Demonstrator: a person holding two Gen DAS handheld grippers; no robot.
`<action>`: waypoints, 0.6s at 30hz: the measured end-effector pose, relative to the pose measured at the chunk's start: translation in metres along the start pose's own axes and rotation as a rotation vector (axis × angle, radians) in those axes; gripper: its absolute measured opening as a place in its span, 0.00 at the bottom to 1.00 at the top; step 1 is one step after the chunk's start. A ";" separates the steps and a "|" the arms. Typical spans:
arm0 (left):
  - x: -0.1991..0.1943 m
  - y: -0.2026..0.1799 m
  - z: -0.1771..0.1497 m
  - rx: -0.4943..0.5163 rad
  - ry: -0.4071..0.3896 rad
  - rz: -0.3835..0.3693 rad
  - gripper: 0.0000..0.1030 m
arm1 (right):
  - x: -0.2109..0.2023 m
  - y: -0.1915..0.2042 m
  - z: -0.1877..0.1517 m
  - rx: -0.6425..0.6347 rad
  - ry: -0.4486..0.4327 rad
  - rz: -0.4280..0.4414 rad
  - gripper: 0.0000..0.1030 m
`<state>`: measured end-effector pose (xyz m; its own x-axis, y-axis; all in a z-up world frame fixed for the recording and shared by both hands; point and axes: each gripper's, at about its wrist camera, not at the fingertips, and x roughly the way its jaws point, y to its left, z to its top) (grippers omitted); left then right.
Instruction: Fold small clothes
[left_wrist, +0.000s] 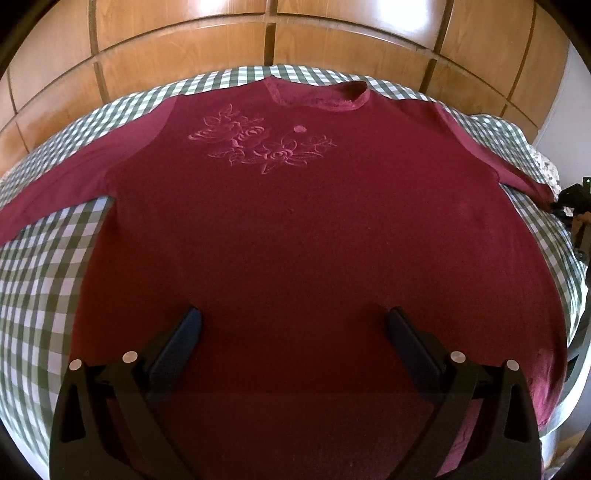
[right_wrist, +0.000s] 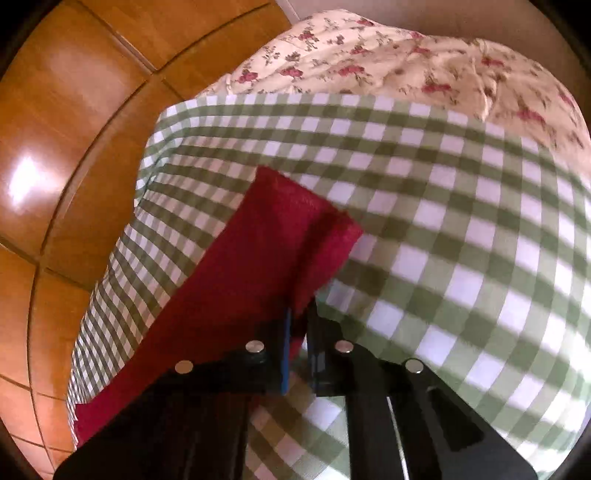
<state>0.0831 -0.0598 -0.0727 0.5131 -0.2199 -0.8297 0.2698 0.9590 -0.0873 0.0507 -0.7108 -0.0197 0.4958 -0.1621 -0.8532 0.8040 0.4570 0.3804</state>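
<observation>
Now the maroon shirt (left_wrist: 295, 229) is laid flat on the checked bed cover (left_wrist: 40, 266); left tongs (left_wrist: 293, 325) are held spread, right tongs (right_wrist: 299, 332) pinch the sleeve (right_wrist: 273, 236), best carried inward smoothly.

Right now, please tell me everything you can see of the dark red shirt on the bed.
The dark red shirt lies spread flat, front side up, on the green checked cloth, with its neck away from the left wrist camera. It looks like soft knit fabric, with a ribbed round collar, long sleeves and a tone-on-tone flower embroidery on the chest. The right gripper is shut on one sleeve near its cuff. The left gripper hovers open over the lower body part; contact cannot be judged.
</observation>
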 end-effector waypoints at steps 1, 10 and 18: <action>0.000 0.000 0.000 -0.001 0.000 -0.001 0.96 | -0.002 0.000 0.003 -0.012 -0.008 -0.011 0.05; -0.010 0.011 0.008 -0.030 -0.003 -0.072 0.96 | -0.050 0.049 -0.006 -0.115 -0.066 0.114 0.05; -0.022 0.037 0.009 -0.117 0.006 -0.124 0.96 | -0.097 0.164 -0.077 -0.361 -0.026 0.383 0.05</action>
<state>0.0888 -0.0215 -0.0529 0.4768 -0.3369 -0.8119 0.2335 0.9390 -0.2526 0.1095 -0.5524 0.0977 0.7438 0.0560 -0.6661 0.4017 0.7591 0.5123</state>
